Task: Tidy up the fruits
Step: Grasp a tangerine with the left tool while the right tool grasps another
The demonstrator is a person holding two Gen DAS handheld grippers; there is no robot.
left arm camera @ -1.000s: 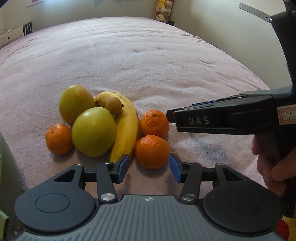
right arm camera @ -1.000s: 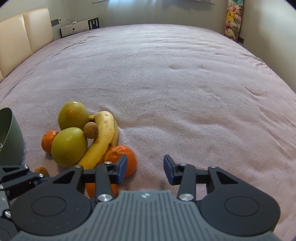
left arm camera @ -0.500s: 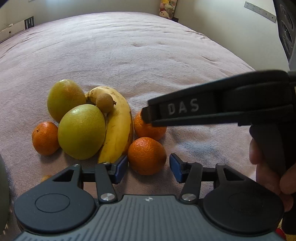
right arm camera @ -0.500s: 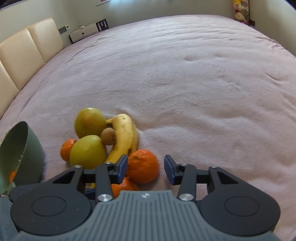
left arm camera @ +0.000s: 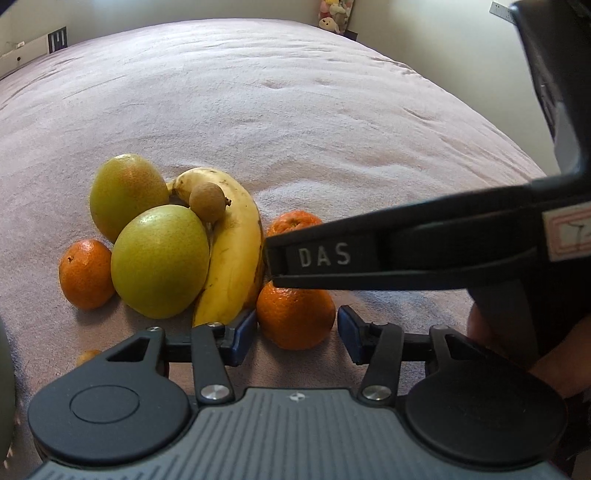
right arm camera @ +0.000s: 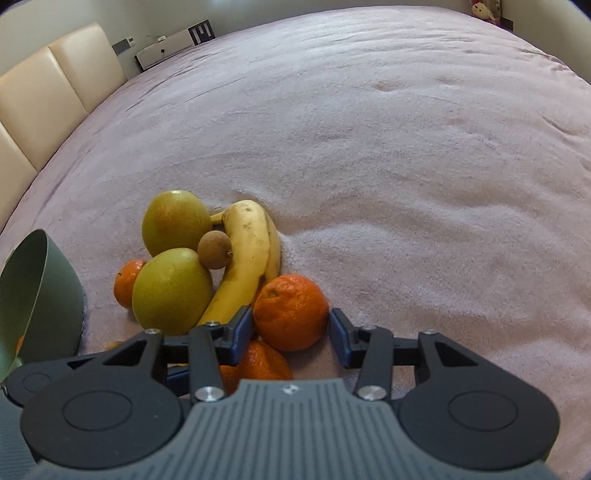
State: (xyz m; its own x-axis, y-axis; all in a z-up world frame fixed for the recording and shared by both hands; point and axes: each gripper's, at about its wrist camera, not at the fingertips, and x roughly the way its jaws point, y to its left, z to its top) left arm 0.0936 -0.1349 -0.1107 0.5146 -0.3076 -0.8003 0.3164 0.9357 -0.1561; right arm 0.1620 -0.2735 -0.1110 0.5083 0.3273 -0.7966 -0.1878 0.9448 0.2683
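Both tools are closing in on the fruit pile compared with a second ago: the right tool [right arm camera: 291, 334] is now straddling the far tangerine [right arm camera: 291, 312], where earlier it was hanging off to the side of the pile, and the left tool [left arm camera: 297, 336] is bracketing the near tangerine [left arm camera: 295, 317] more tightly than before. Neither is gripping yet; both are spread wide with their blue pads beside the fruit, the right pair nearly touching its tangerine. In the left view the right tool's body is crossing overhead, hiding much of the far tangerine.

Judging by the layout, each hand is lining up on its own tangerine because these two are lying at the open edge of the heap, free to lift without disturbing the banana [right arm camera: 245, 266], the two green fruits [right arm camera: 171, 291] or the small brown fruit [right arm camera: 215, 249] resting against them. A third tangerine [left arm camera: 85, 273] is sitting on the pile's far left. The green bowl [right arm camera: 40, 295] is tilting at the left, with something orange showing inside, so it is likely the destination.

Everything is lying on a bed covered by a pinkish plush blanket [right arm camera: 406, 166], soft enough that round fruit should stay put. A cream padded headboard [right arm camera: 44, 92] and plush toys [left arm camera: 334, 14] in the corner are lining the pale walls.
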